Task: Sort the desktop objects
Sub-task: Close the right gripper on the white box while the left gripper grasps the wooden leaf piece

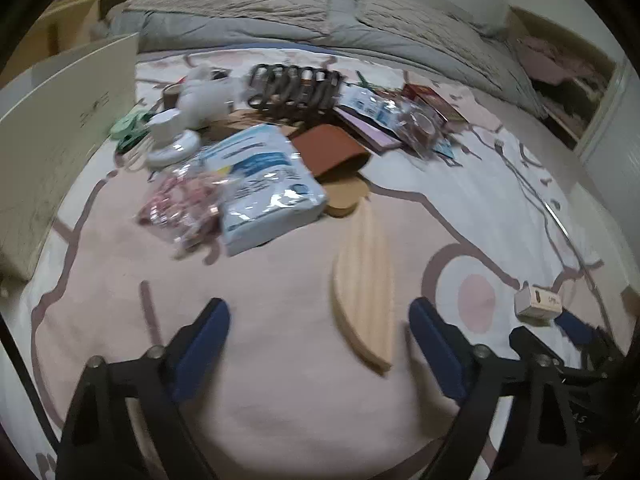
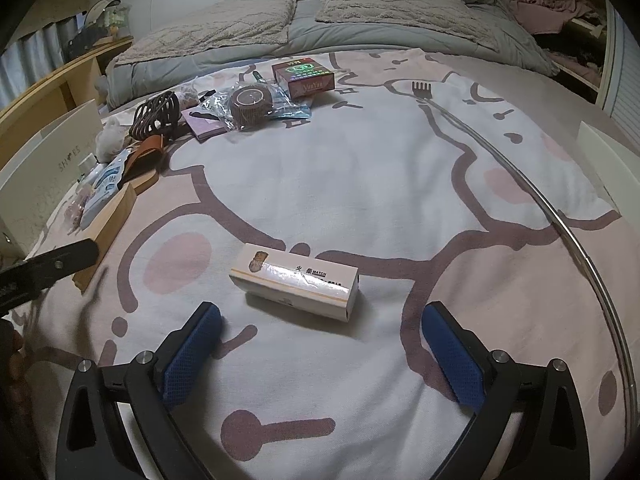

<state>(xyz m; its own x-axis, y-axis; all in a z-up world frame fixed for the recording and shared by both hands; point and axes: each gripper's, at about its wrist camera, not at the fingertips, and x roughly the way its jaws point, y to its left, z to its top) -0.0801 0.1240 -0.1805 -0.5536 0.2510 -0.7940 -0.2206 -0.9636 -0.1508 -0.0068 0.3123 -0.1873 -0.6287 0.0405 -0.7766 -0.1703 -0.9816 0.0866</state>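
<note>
My left gripper (image 1: 318,320) is open and empty just above the pink blanket, with a leaf-shaped wooden tray (image 1: 365,284) lying between its blue fingers, nearer the right one. My right gripper (image 2: 318,324) is open and empty, low over the blanket just short of a white match box (image 2: 296,278) that lies on its side. The match box also shows at the right of the left wrist view (image 1: 538,300), and the wooden tray at the left of the right wrist view (image 2: 108,222).
A pile lies beyond: tissue pack (image 1: 266,184), pink bead bag (image 1: 180,204), brown wallet (image 1: 328,148), black hair clip (image 1: 294,86), white bottle (image 1: 170,140), tape roll (image 2: 250,106), red box (image 2: 304,74). A white box (image 1: 60,136) stands left. A metal hoop (image 2: 576,236) curves at right.
</note>
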